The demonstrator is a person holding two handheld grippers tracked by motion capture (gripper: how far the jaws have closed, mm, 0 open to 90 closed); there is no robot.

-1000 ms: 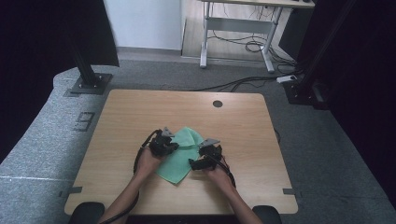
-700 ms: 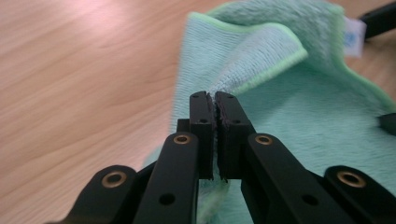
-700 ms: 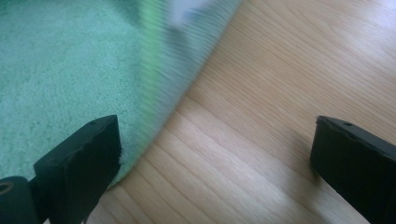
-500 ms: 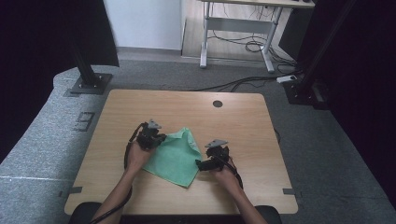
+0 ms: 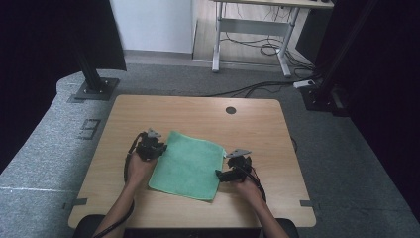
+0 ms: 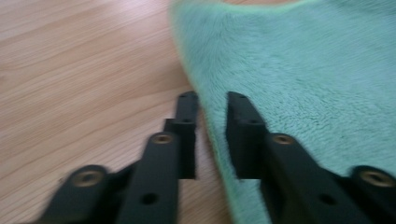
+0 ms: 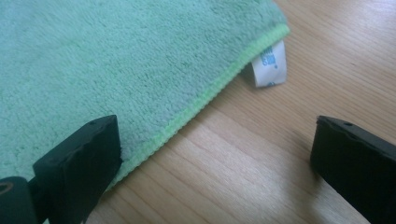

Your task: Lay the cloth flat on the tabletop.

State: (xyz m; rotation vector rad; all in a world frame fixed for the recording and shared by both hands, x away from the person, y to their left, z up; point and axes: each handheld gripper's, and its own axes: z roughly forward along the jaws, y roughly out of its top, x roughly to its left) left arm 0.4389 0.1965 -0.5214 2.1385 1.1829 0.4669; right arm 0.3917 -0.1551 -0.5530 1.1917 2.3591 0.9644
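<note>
A green cloth (image 5: pixel 190 166) lies spread flat on the wooden table (image 5: pixel 198 111). My left gripper (image 5: pixel 159 148) rests at the cloth's left edge. In the left gripper view its jaws (image 6: pixel 212 109) stand a little apart, having just been opening. The cloth's hem (image 6: pixel 303 70) lies loose on the wood in the gap, not pinched. My right gripper (image 5: pixel 222 174) is at the cloth's right edge. In the right gripper view it (image 7: pixel 217 144) is wide open over bare wood. There the cloth's bright hem (image 7: pixel 116 60) runs past its left jaw, and a white label (image 7: pixel 270 63) sticks out near the corner.
A round cable hole (image 5: pixel 231 110) sits near the table's far edge. Beyond the table are grey carpet, two black stand bases (image 5: pixel 91 89), a white desk frame (image 5: pixel 250 29) and loose cables (image 5: pixel 257 87) on the floor.
The cloth was bunched between the two grippers; now it lies flat and wide. Both hands moved apart, left hand leftward and right hand rightward.
</note>
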